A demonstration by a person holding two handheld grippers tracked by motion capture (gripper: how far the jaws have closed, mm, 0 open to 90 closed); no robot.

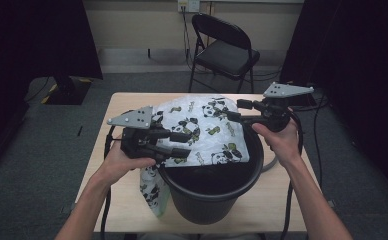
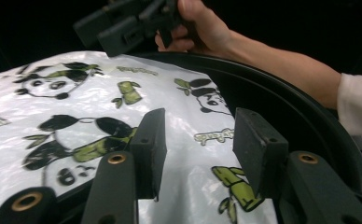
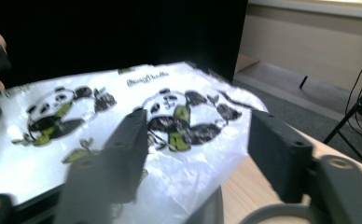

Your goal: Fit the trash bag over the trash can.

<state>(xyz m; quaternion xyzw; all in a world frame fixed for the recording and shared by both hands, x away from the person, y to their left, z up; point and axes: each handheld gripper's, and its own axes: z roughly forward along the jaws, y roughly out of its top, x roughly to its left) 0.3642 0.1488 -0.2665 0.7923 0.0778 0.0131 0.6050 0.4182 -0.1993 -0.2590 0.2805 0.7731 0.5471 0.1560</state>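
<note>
A white plastic bag (image 1: 207,130) printed with pandas lies draped over the far and left rim of a black bucket (image 1: 207,200), with one end hanging down the bucket's left side. My left gripper (image 1: 181,144) reaches in from the left over the bag, jaws open. In the left gripper view the bag (image 2: 76,102) lies just beyond the gap of the left gripper (image 2: 202,149), unpinched. My right gripper (image 1: 236,111) hovers at the bag's far right corner, open. In the right gripper view the bag (image 3: 76,135) edge sits between the spread jaws of the right gripper (image 3: 200,154).
The bucket stands at the front of a small wooden table (image 1: 127,205). Its grey handle (image 1: 272,165) hangs at its right side. A black folding chair (image 1: 227,50) stands behind the table. Cables trail off both table sides onto grey carpet.
</note>
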